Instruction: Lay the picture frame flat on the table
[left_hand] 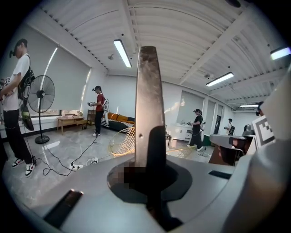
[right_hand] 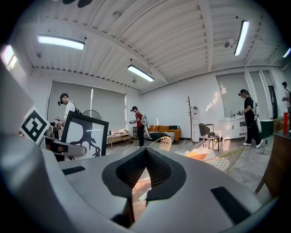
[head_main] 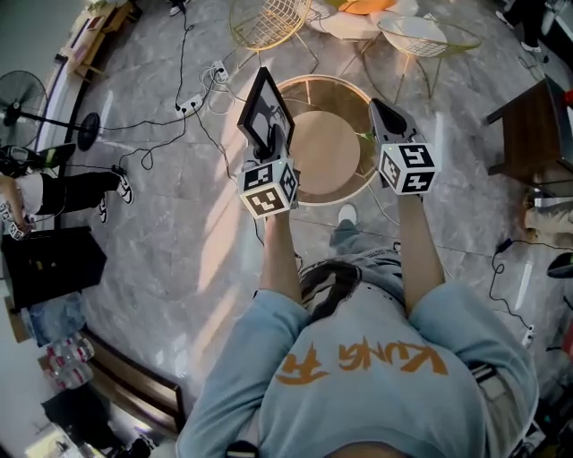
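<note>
The picture frame (head_main: 263,109) has a black border round a white print of a dark tree. It stands upright and tilted in the air over the left rim of the round wooden table (head_main: 327,152). My left gripper (head_main: 275,141) is shut on its lower edge. In the left gripper view the frame (left_hand: 149,100) shows edge-on, rising from between the jaws of the left gripper (left_hand: 152,152). My right gripper (head_main: 381,111) is shut and holds nothing, hanging over the table's right rim. The right gripper view shows the right gripper (right_hand: 145,152) with its jaws closed together and the frame (right_hand: 85,134) off to the left.
Two gold wire chairs (head_main: 269,22) (head_main: 416,36) stand beyond the table. A dark wooden cabinet (head_main: 537,134) is at the right. Cables and a power strip (head_main: 190,105) lie on the grey floor at the left, near a standing fan (head_main: 22,98). Other people stand about the room.
</note>
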